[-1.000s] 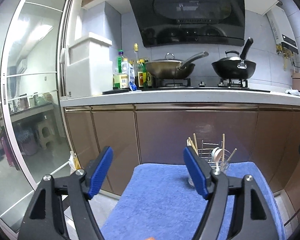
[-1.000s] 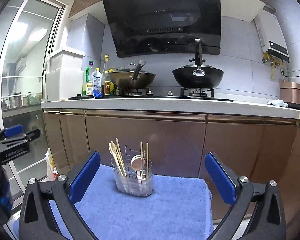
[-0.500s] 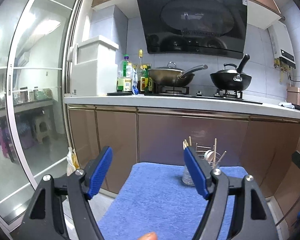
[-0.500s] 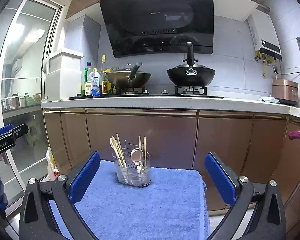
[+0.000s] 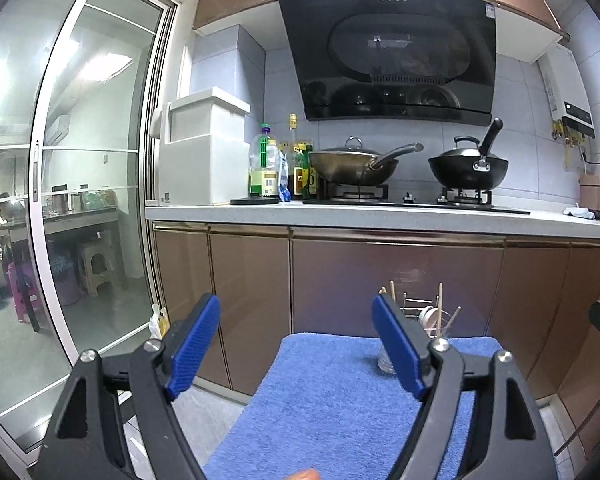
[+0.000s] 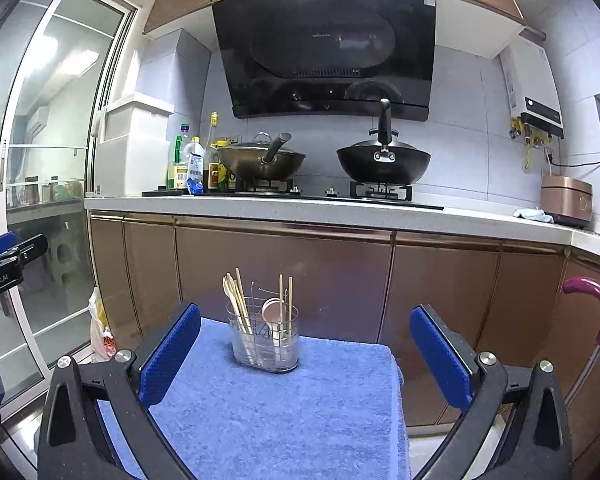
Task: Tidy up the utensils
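Observation:
A clear utensil holder stands upright at the far edge of a blue towel. It holds wooden chopsticks and a pale spoon. My right gripper is open, held back from the holder, with nothing between its blue pads. In the left wrist view the holder is partly hidden behind my right-hand finger. My left gripper is open, its jaws are opening wider, and they are empty above the towel. Its tip shows at the left edge of the right wrist view.
Brown cabinet doors stand right behind the towel under a white counter. Two woks, bottles and a rice cooker sit on it. A glass sliding door is on the left, a pink umbrella handle on the right.
Both grippers have drawn back from the holder, which now looks smaller and farther away. More of the kitchen shows. The left jaws stand slightly wider.

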`<state>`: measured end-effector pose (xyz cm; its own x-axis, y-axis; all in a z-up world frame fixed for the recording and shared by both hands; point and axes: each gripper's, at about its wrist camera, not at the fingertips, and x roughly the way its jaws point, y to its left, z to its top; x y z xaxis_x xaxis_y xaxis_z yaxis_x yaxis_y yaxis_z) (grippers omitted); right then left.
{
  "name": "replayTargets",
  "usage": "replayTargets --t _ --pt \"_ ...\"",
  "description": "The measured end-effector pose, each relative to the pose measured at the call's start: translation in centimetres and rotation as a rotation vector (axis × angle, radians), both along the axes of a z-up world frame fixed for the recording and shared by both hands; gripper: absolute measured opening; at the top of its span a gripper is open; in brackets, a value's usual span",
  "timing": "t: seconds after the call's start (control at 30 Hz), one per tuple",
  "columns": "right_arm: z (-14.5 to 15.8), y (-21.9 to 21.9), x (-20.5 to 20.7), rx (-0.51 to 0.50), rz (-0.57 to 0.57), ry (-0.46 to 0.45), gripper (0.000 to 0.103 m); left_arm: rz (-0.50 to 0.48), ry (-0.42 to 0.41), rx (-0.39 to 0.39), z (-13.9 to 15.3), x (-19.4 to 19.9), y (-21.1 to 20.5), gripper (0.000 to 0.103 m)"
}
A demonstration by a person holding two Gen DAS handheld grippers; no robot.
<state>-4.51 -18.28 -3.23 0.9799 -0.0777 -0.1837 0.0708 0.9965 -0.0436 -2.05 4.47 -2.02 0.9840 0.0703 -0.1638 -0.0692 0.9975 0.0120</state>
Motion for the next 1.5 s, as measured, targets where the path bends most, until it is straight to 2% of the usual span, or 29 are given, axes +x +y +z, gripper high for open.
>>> replayTargets --t 0.9,1.5 --pt "0.7 0.6 -0.9 -0.027 0.015 -0.020 0.103 -0.006 -0.063 0.016 1.5 -2.0 -0.8 0.078" --pt "0.6 1.3 -0.6 -0.039 0.030 -0.004 0.103 0.024 -0.045 0.007 1.8 -2.4 -0.4 0.078"
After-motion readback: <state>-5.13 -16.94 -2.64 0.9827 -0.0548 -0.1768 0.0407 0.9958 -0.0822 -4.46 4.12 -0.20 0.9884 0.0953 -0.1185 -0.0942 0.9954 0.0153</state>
